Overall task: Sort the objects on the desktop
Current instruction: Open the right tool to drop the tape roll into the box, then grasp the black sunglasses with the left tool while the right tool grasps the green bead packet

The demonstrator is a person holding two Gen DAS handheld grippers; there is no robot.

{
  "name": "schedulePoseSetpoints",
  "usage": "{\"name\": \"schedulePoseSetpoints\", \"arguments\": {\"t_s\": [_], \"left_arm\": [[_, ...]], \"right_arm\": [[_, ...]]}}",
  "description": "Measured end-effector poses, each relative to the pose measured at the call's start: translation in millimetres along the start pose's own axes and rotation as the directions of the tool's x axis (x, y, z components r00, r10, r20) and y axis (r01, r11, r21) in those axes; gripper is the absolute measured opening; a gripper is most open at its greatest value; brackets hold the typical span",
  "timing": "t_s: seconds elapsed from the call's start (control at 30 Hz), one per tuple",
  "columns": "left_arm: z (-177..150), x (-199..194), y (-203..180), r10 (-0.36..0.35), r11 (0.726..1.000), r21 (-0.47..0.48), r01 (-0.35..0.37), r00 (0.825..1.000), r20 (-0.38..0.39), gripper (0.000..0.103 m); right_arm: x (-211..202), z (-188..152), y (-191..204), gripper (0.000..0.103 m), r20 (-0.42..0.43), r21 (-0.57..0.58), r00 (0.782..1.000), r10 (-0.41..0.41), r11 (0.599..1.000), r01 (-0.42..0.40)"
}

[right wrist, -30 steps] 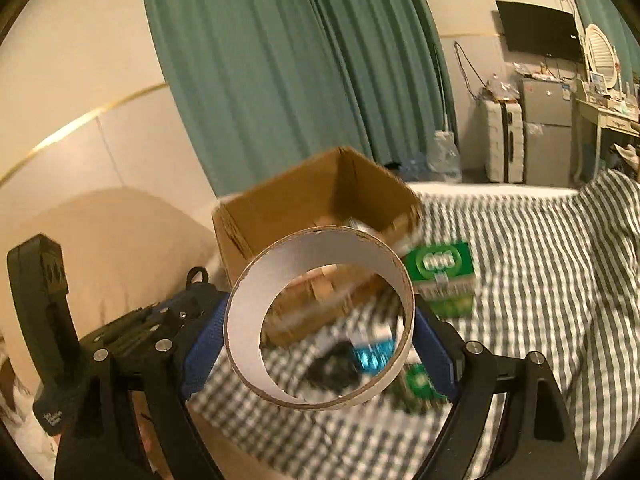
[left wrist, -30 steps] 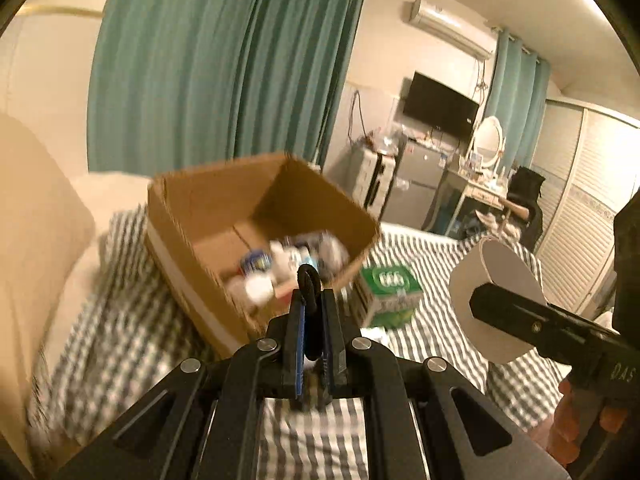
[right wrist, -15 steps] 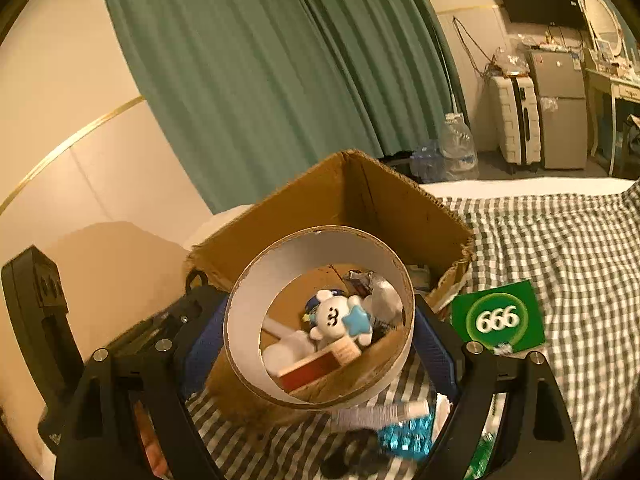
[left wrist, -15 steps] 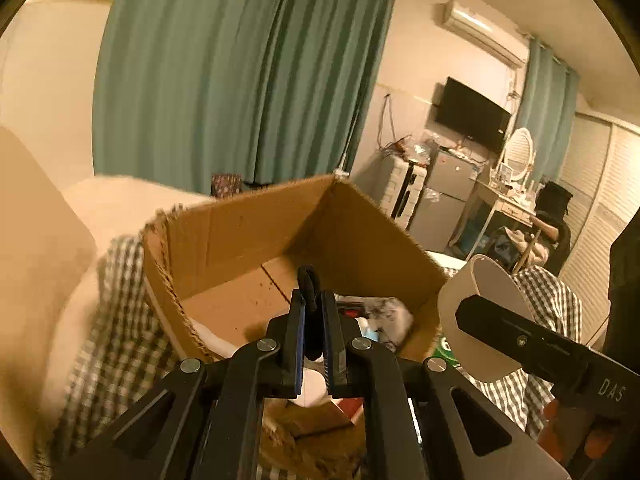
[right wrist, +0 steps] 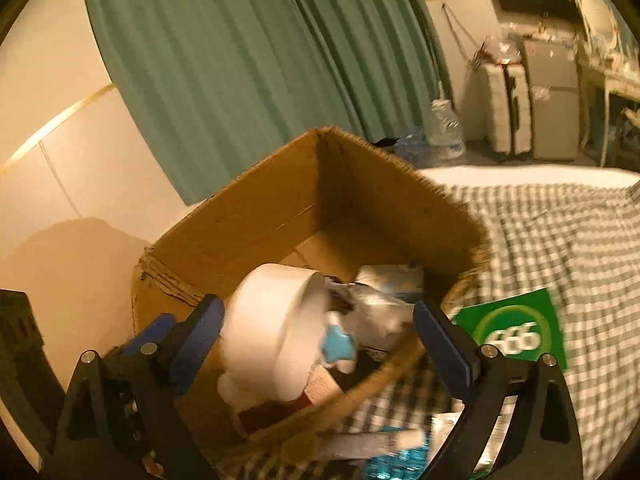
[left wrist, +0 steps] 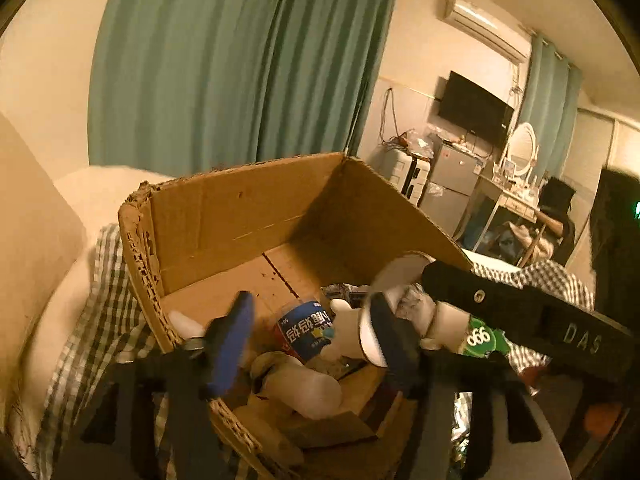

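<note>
Your right gripper (right wrist: pixel 320 340) has its jaws opening wide, and the white tape roll (right wrist: pixel 276 332) sits loose between them, no pad pressing it, tipped on its side down in the cardboard box (right wrist: pixel 280 208). The roll is a fat, smooth, matte white paper ring. It lies closer to the left blue pad than the right one, resting on the clutter in the box's near corner. Right beside it is a small white plush with a light blue star (right wrist: pixel 338 346), soft and blurry in this shot.

Your left gripper (left wrist: pixel 308 336) is also opening, with nothing clamped. Between its blue-padded fingers you look straight down at a little jar with a blue label (left wrist: pixel 306 330) and a white rounded plush shape (left wrist: pixel 348 332), both lying in the box below. From that side the roll's white edge (left wrist: pixel 400 270) pokes up by the box's right wall, just past the black arm of the right gripper.

The box itself is plain brown corrugated card, open top, ragged torn rim on the near left corner, bare floor at the far end. It sits on a green-and-white checked cloth (right wrist: pixel 560 232). Just outside the box's right wall lies a flat green pack marked 666 (right wrist: pixel 516 330).
</note>
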State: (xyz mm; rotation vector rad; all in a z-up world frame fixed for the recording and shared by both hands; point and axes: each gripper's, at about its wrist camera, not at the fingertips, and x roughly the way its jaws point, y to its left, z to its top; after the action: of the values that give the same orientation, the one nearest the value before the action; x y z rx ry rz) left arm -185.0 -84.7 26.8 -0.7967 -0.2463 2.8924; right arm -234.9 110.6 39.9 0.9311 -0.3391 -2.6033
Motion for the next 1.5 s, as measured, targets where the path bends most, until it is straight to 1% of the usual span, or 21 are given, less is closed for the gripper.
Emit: {"name": "schedulePoseSetpoints", "arguments": {"t_s": [0.03,0.07,0.17,0.3,0.4,0.5,0.6,0.73,0.87,0.93,1.0,1.13,1.2,1.3,1.37,1.43,1.47,1.5], "left_arm": [[-2,-5,-3,0.007,1.000,0.009,-0.007,1.000,0.013,0.076],[-6,-10,-5,0.007,1.000,0.014,-0.008,1.000,0.023,0.077],[-18,-27,-10,-0.025,1.000,0.017,0.024,0.999,0.026,0.078],[-40,-58,-14,-0.066,0.998,-0.007,0.066,0.996,0.054,0.086],[-64,-74,-20,-0.097,0.995,-0.028,0.098,0.995,0.029,0.088],[-82,-76,-32,-0.093,0.996,0.012,0.093,0.996,-0.007,0.088],[-99,-71,-49,-0.087,0.994,0.068,0.091,0.995,-0.052,0.088],[-122,-60,-67,-0.076,0.988,0.125,0.090,0.991,-0.107,0.088],[-138,-43,-80,-0.054,0.979,0.184,0.083,0.986,-0.159,0.088],[-142,-32,-81,-0.050,0.979,0.186,0.085,0.982,-0.184,0.088],[-144,-23,-78,-0.055,0.982,0.169,0.090,0.977,-0.204,0.088],[-146,-4,-75,-0.053,0.986,0.142,0.086,0.973,-0.223,0.088],[-148,2,-72,-0.049,0.989,0.123,0.079,0.972,-0.228,0.088],[-149,14,-67,-0.052,0.994,0.086,0.074,0.969,-0.242,0.088],[-150,19,-64,-0.051,0.994,0.077,0.072,0.968,-0.244,0.088],[-150,21,-63,-0.049,0.995,0.075,0.069,0.968,-0.246,0.087],[-151,23,-63,-0.049,0.995,0.074,0.070,0.968,-0.247,0.086],[-151,24,-63,-0.052,0.995,0.073,0.072,0.967,-0.250,0.083]], "right_arm": [[-10,0,-1,0.096,0.013,-0.006,1.000,-0.011,1.000,0.011],[-20,0,-3,0.096,0.025,-0.005,1.000,-0.016,1.000,0.016],[-52,-3,-13,0.096,0.043,0.013,0.999,-0.031,0.999,0.030],[-97,-18,-37,0.096,0.064,0.031,0.994,-0.091,0.996,0.089],[-127,-38,-55,0.096,0.057,0.036,0.989,-0.133,0.991,0.131],[-143,-63,-71,0.096,0.039,0.042,0.981,-0.192,0.981,0.190],[-143,-89,-84,0.096,0.002,0.061,0.978,-0.211,0.976,0.210],[-127,-120,-92,0.096,-0.052,0.064,0.978,-0.202,0.977,0.205],[-109,-137,-94,0.096,-0.110,0.025,0.972,-0.210,0.977,0.214],[-101,-139,-92,0.096,-0.127,0.007,0.970,-0.209,0.977,0.211],[-94,-142,-91,0.096,-0.142,-0.001,0.968,-0.205,0.978,0.207],[-80,-149,-88,0.096,-0.170,-0.035,0.961,-0.218,0.976,0.215],[-76,-150,-84,0.096,-0.167,-0.064,0.960,-0.224,0.974,0.216],[-71,-151,-76,0.090,-0.159,-0.115,0.962,-0.220,0.972,0.203],[-65,-152,-71,0.083,-0.174,-0.138,0.961,-0.214,0.972,0.191],[-56,-156,-69,0.064,-0.205,-0.161,0.955,-0.217,0.969,0.186],[-51,-158,-69,0.060,-0.217,-0.166,0.950,-0.225,0.967,0.192],[-47,-161,-69,0.055,-0.233,-0.174,0.943,-0.237,0.964,0.199]]}}
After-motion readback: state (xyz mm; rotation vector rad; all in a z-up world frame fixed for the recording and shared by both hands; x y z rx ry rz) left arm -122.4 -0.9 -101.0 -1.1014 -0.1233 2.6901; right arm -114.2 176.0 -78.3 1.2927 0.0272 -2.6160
